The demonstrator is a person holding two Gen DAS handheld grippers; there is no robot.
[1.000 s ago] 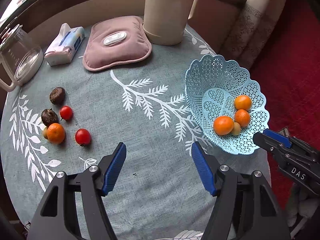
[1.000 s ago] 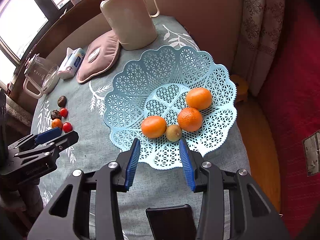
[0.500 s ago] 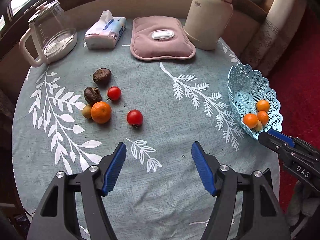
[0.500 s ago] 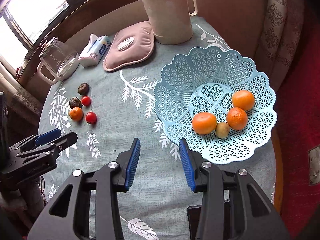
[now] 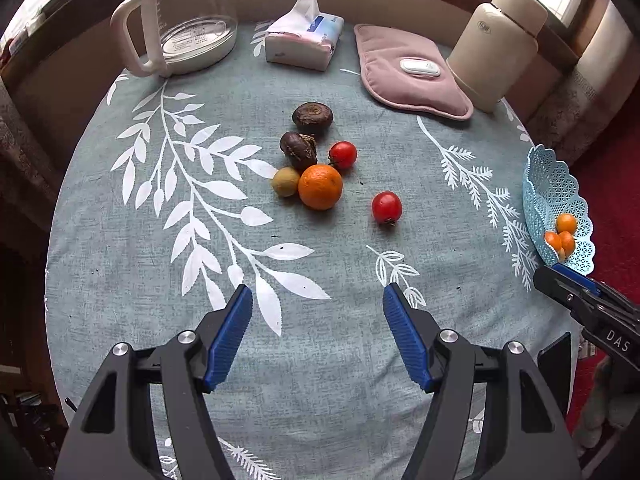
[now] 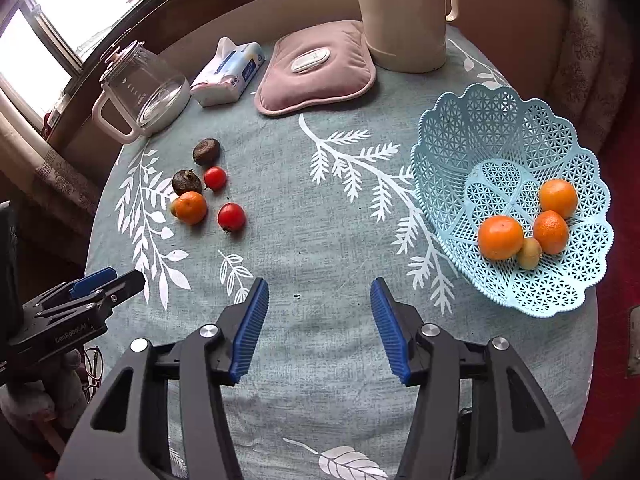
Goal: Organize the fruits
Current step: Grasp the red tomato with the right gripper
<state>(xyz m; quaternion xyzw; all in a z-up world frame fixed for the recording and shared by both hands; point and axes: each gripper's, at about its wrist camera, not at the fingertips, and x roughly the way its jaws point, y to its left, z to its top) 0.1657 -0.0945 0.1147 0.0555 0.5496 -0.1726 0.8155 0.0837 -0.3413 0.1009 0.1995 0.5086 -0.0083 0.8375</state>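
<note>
Loose fruit lies on the grey-green tablecloth: an orange [image 5: 320, 187], a small yellow-green fruit [image 5: 285, 181], two dark wrinkled fruits [image 5: 312, 116] [image 5: 298, 149] and two red fruits [image 5: 343, 154] [image 5: 386, 207]. The cluster also shows in the right wrist view, with its orange [image 6: 191, 207] at the left. A light-blue lattice basket [image 6: 500, 128] at the table's right edge holds three oranges [image 6: 500, 237] and a small yellow-green fruit [image 6: 529, 253]. My left gripper [image 5: 317, 300] is open and empty, short of the cluster. My right gripper [image 6: 319, 295] is open and empty, left of the basket.
At the back stand a glass kettle [image 5: 188, 20], a tissue pack [image 5: 304, 40], a pink heating pad [image 5: 408, 76] and a cream thermos jug [image 5: 500, 40]. The round table's edge drops to a red floor [image 6: 624, 360] on the right.
The left view has swung left, bringing the loose fruit cluster to centre. The right view has pulled back and left, so the basket sits further right. The right jaws have opened wider.
</note>
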